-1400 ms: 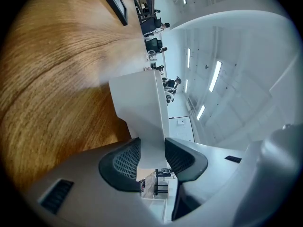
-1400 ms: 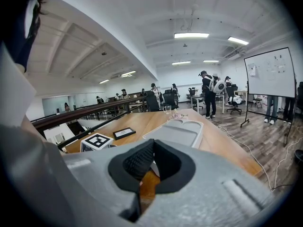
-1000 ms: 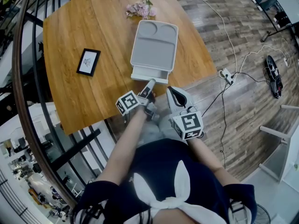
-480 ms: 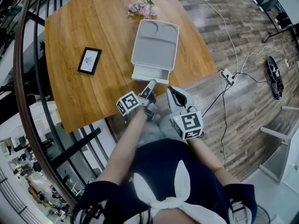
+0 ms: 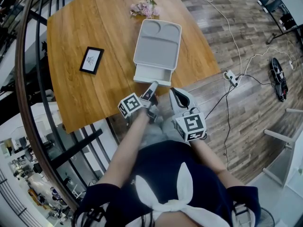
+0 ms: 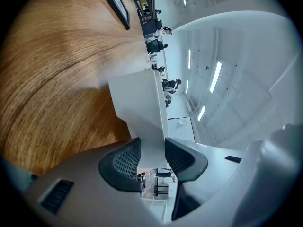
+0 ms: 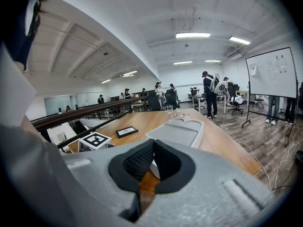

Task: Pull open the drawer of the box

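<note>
Grey box (image 5: pixel 157 45) near the table (image 5: pixel 71 27) front edge, its drawer (image 5: pixel 152 74) slid partly out, left gripper (image 5: pixel 151 86) jaws clamped on the drawer front, right gripper (image 5: pixel 173 93) jaws together, just beside it.

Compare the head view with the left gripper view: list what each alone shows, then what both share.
Head view only: the right hand-held gripper, the pink flowers, the tray-like top of the box and the wood floor.
Left gripper view only: the close look at the left hand-held gripper, its pads pressed on either side of the white front of the drawer.
Both: the wooden table, the black picture frame and the drawer.
</note>
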Demonstrator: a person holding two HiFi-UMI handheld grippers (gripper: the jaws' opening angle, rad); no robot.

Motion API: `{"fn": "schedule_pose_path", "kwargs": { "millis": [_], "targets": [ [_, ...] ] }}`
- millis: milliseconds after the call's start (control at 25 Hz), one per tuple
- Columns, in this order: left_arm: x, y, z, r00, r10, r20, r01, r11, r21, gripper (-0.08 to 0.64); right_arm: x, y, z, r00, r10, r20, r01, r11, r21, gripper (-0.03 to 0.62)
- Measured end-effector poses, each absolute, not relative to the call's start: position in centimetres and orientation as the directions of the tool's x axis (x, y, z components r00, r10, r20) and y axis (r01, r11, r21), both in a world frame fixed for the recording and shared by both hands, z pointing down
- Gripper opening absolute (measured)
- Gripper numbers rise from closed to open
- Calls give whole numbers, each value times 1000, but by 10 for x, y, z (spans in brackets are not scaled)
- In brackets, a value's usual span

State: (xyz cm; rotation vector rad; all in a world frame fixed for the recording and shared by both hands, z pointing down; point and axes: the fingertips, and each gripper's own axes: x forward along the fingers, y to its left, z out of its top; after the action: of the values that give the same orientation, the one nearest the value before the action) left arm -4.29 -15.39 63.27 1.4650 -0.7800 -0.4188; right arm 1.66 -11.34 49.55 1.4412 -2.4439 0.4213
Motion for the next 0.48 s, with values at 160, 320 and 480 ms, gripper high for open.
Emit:
{"fn": "schedule_pose_path", "kwargs": {
  "millis": [160,320,480],
  "targets": [
    [-43,-150,633,690,-691,215,-203,100,974,175,17,-109,496,-475,-795,378,-875,471,-110,-3],
    [-45,-145,631,687,-695,214,-205,98,974,175,16,-104,494,-484,-788,379,-869,482,-108,-2],
    [-47,-138,629,686,-696,214,-205,97,974,175,15,-100,491,-492,-785,377,-865,492,-104,-3]
  ]
}}
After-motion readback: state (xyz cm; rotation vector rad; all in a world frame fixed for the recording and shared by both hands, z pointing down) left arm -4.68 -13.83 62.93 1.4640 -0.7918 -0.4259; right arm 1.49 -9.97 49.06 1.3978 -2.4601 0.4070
